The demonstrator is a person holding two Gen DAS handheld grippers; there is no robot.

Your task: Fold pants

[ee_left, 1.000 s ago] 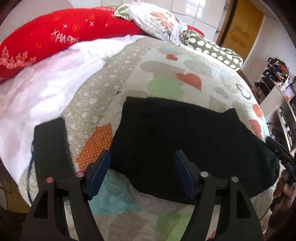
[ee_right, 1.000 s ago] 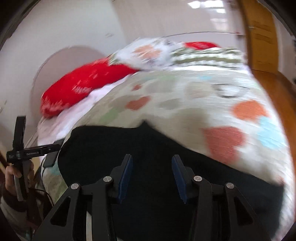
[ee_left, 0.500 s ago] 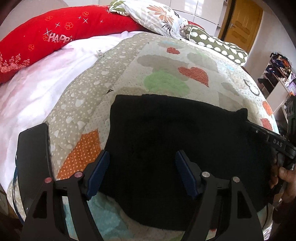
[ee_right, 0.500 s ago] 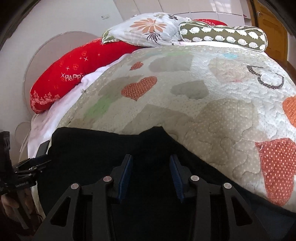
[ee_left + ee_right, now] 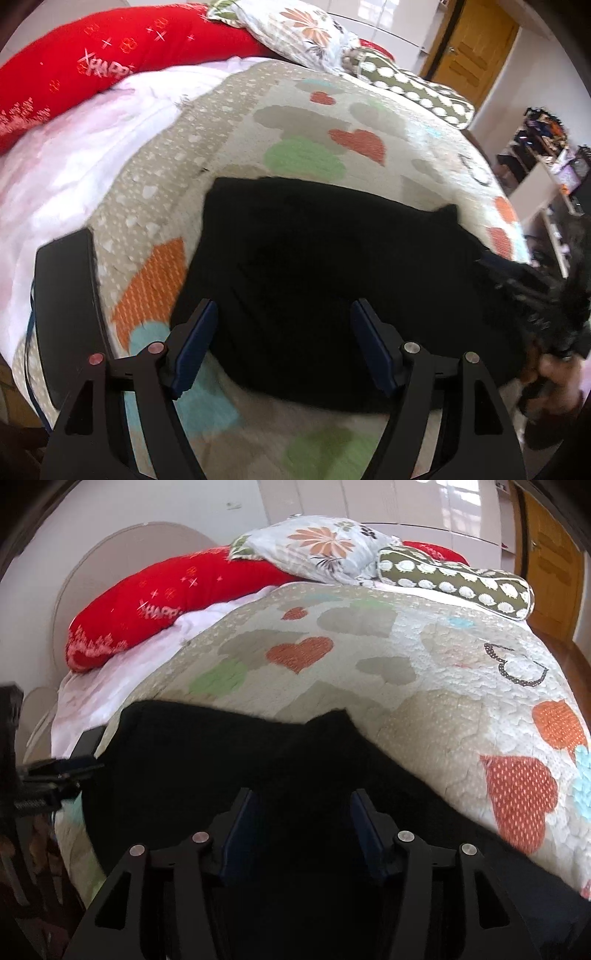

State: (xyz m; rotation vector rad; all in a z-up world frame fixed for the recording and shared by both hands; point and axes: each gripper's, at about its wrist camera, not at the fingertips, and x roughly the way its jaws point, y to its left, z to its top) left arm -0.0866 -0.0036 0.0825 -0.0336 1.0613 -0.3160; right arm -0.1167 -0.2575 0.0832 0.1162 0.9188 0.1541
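Note:
Black pants (image 5: pixel 332 273) lie folded in a flat dark block on the heart-patterned quilt (image 5: pixel 303 110); in the right wrist view the pants (image 5: pixel 258 760) fill the lower half. My left gripper (image 5: pixel 282 343) is open and empty, hovering over the pants' near edge. My right gripper (image 5: pixel 301 827) is open and empty, low over the dark cloth. The right gripper also shows blurred at the right edge of the left wrist view (image 5: pixel 532 295). The left gripper shows at the left edge of the right wrist view (image 5: pixel 48 779).
A red pillow (image 5: pixel 166 598), a floral pillow (image 5: pixel 317 550) and a spotted bolster (image 5: pixel 454 579) lie at the bed head. A white sheet (image 5: pixel 74 162) lies left. A black flat device (image 5: pixel 66 314) lies at the bed's left edge. A wooden door (image 5: pixel 476 48) stands behind.
The left gripper drew back a little, showing more quilt below the pants. The right gripper opened wider and stayed low over the pants.

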